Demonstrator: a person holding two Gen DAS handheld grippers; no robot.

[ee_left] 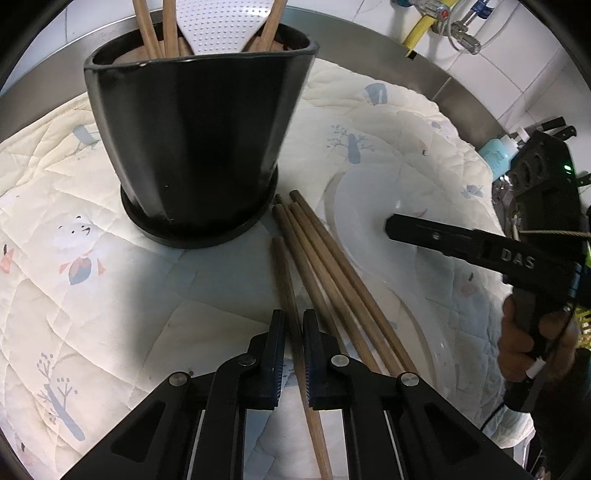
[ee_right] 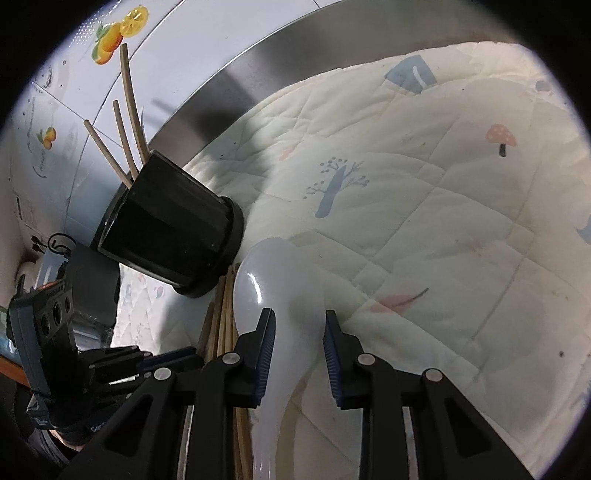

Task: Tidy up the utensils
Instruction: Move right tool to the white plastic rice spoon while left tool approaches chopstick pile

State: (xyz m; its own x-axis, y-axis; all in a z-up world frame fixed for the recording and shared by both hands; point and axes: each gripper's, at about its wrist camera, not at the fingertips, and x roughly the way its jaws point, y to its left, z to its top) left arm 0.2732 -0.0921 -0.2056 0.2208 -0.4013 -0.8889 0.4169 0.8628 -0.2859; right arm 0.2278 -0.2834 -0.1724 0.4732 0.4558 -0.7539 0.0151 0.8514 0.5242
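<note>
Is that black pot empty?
No, the black pot already holds several wooden chopsticks and a white dotted spatula.

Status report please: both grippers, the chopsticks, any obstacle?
Left gripper shut on one chopstick. Right gripper open, straddling white spoon. Black holder close ahead.

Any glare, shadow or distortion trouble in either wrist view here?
Left wrist: fisheye bends the steel rim; the black holder casts a shadow over the quilt. Right wrist: small glare spot on the white spoon; dark vignette at the corners.
</note>
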